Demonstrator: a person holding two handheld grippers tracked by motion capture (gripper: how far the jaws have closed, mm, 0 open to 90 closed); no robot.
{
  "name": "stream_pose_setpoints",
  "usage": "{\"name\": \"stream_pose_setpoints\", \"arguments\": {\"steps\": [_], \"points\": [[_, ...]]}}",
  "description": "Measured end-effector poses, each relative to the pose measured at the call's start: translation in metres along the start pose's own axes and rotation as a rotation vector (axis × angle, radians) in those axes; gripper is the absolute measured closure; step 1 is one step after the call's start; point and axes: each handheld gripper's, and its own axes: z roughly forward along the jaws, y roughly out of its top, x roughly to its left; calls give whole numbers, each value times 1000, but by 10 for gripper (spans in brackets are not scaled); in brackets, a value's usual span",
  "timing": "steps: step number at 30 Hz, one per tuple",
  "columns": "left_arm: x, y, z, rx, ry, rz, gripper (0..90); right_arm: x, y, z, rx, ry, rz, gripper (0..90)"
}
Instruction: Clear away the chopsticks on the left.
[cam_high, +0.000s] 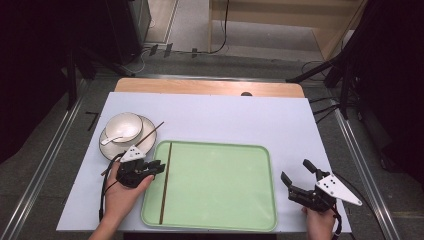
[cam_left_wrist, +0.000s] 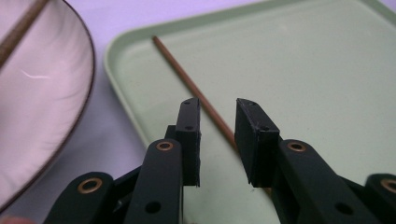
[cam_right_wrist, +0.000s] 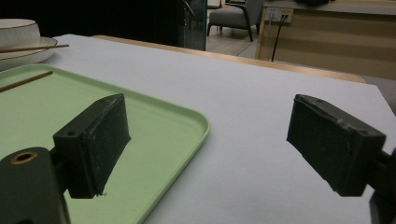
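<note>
On the white counter (cam_high: 210, 117) a pale green tray (cam_high: 220, 185) sits toward six o'clock, and a thin brown chopstick (cam_high: 166, 182) lies inside it along its nine o'clock edge, running from twelve to six. The left claw (cam_high: 159, 167) hovers just over that edge at about the chopstick's middle; in the left gripper view its jaws are slightly apart, the chopstick (cam_left_wrist: 196, 93) passing below the gap and resting flat on the tray (cam_left_wrist: 303, 70), the pads (cam_left_wrist: 191, 140) not pressing on it. At ten o'clock from the tray stands a cream plate (cam_high: 147, 132) carrying a bowl (cam_high: 123, 126) with a white spoon (cam_high: 111, 140) in it, and a second chopstick (cam_high: 150, 134) leans across the plate's rim, pointing toward two o'clock. The right claw (cam_high: 296, 174) hangs at the tray's three o'clock side, off the tray above bare counter, its jaws spread wide with nothing between them; the right gripper view shows the tray's corner (cam_right_wrist: 187, 121) under its left jaw.
</note>
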Motion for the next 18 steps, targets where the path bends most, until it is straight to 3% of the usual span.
{"name": "stream_pose_setpoints", "arguments": {"steps": [5,9,10,11,14,18], "points": [[12,2,-16,-39,26,-25,711,0,0,0,0,0,0,130],[27,2,-31,-67,68,-49,712,0,0,1,0,0,-1,130],[33,1,-37,-80,97,-55,711,0,0,1,0,1,1,130],[33,1,-37,-80,97,-55,711,0,0,1,-1,1,-1,130],[46,0,-47,-82,163,-42,709,0,0,1,-1,1,-3,130],[54,-1,-52,-83,212,-32,711,0,0,1,0,3,-4,130]]}}
